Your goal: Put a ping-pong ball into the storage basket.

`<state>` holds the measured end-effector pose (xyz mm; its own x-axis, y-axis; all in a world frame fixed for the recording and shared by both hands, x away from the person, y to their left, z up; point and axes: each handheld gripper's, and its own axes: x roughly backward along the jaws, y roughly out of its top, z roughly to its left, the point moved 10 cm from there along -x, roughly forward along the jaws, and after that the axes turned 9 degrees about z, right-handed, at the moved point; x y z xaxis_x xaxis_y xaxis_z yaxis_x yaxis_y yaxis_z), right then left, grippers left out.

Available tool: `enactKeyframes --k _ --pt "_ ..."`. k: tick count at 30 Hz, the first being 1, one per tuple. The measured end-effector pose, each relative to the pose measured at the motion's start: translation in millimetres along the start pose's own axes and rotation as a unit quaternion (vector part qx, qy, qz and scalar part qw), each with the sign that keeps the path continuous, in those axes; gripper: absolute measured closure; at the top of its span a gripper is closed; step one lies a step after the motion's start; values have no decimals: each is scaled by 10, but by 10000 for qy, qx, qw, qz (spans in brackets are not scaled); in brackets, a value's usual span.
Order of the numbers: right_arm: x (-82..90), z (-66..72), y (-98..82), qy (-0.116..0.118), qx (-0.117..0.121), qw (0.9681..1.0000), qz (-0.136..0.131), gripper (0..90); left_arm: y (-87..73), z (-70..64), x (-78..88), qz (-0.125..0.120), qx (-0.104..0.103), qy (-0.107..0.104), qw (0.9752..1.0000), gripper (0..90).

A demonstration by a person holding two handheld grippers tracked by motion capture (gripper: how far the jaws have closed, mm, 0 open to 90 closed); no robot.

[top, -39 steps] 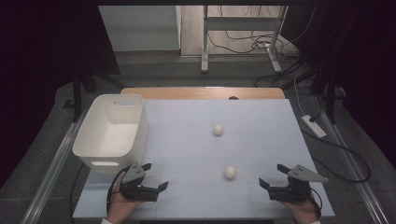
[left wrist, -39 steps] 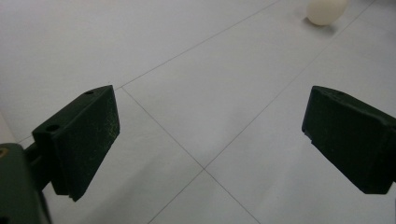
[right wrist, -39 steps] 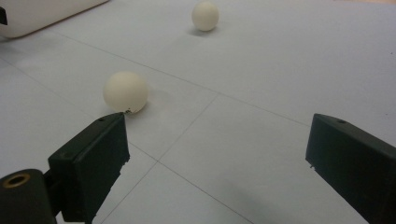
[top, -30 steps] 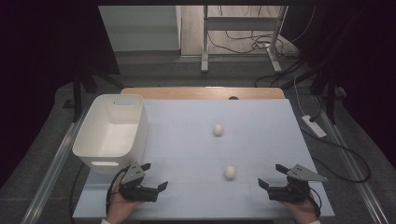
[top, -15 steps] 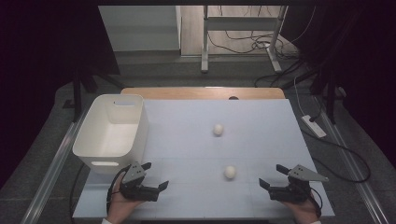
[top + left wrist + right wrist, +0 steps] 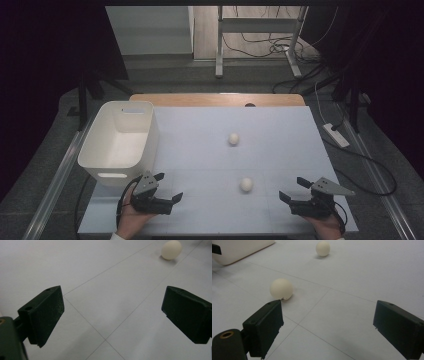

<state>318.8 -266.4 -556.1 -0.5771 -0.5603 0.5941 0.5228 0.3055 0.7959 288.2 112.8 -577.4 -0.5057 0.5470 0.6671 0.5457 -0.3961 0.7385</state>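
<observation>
High view first: the left gripper (image 6: 167, 187), a black two-jaw claw held in a hand at the near edge of the white table top (image 6: 280, 135), sits released, its jaws spread wide with nothing between them. The right gripper (image 6: 292, 188), at the near right, is likewise released, jaws apart and empty.

Between the two claws, a little ahead of both, lies the nearer small cream-white egg-shaped ball (image 6: 246, 184), resting on the table and touching neither claw. Beyond it, farther ahead of the claws, lies the farther cream-white egg-shaped ball (image 6: 233, 138), well apart from the first.

Just ahead of the left gripper and slightly to its outer side stands the white rectangular plastic bin (image 6: 100, 150), open at the top.

Right gripper view shows the nearer ball (image 6: 281, 289) just beyond the tip of the jaw at the picture's left, outside the gap, with the farther ball (image 6: 322, 248) well ahead.

Left gripper view shows one cream ball (image 6: 171, 249) far ahead, off toward the jaw at the picture's right; which of the two it is I cannot tell.
</observation>
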Motion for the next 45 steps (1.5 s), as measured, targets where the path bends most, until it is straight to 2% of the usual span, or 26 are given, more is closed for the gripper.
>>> enactKeyframes --k 11,17,31,45 --pt "-15 74 33 27 126 9999 -7 97 21 -27 38 17 59 73 10000 54" --pt "-45 88 41 55 164 9998 13 98 77 -96 61 49 -19 70 10000 55" --pt "-64 70 62 95 85 9999 -30 98 223 -168 62 83 -53 53 9999 58" --pt "-83 58 69 109 56 9999 -15 99 300 -170 1 187 -43 -14 9998 61"
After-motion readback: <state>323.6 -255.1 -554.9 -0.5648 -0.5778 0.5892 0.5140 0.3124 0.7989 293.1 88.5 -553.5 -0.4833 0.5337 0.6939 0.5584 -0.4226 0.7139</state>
